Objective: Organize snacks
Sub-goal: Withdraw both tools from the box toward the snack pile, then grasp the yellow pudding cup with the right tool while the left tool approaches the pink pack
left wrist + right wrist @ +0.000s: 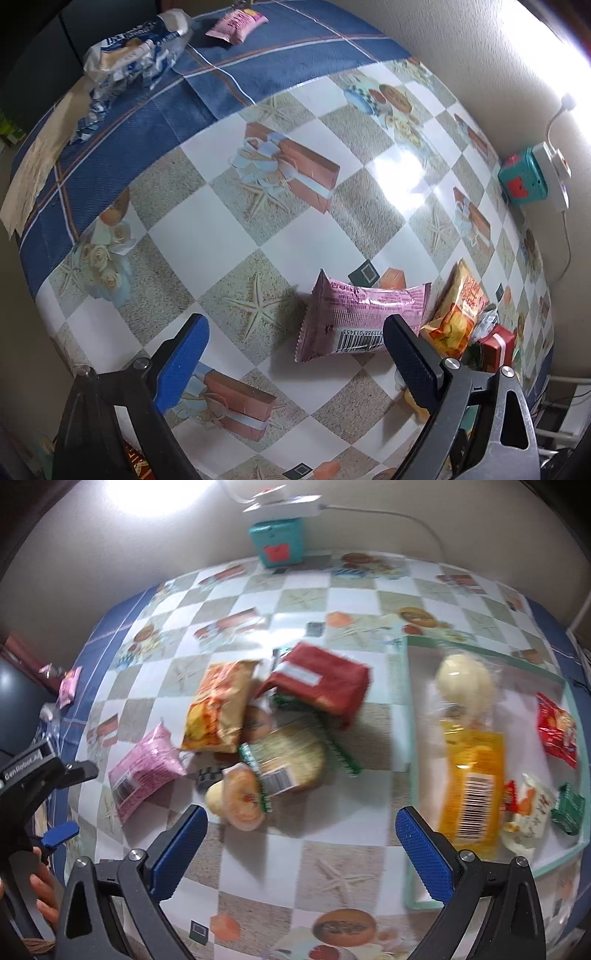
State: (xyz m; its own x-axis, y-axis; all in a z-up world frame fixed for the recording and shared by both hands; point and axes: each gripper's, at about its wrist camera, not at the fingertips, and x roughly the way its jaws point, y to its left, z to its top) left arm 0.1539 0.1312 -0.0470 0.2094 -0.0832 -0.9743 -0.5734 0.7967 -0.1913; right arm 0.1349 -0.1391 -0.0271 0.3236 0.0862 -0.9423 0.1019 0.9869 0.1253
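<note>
Left wrist view: left gripper (295, 354) spread wide, nothing held, hovering over checkered tablecloth (207, 236). Pink snack pack (364, 319) lying flat, barcode side up, near the right-hand finger (410, 354), closer to that finger than centred in the gap. Orange chip bag (460, 310) just beside pink pack, red box (496, 345) past it. Far end of table: second pink pack (236, 22) and crumpled blue-white wrapper (136, 55) on blue cloth. Teal box (522, 181) w/ white power strip (552, 173) against wall.

Right wrist view: right gripper (299, 845) also released, empty, above bare cloth btw snack pile and tray (412, 701). Pile: pink snack pack (144, 771), orange chip bag (218, 705), red box (325, 679), round buns in clear wrap (243, 797), green-edged pack (288, 757). Tray already holding yellow bun bag (472, 760), red pack (557, 727), small green packet (569, 806), other small packets. Frame motion-blurred, labels unreadable.

Risks, as judgement: pink pack off-centre in left claw → closing now may pinch one corner only, foil slipping out or pack skating away. Pile overlapping → grabbing one item may drag neighbours. Soft buns → easy to squash w/ hard squeeze.

View diffs: tray and its contents only in right view; far pink pack + wrapper clear only in left view, tiny at edge in right. Right view also shows left gripper body and a hand (44, 893) at left edge.
</note>
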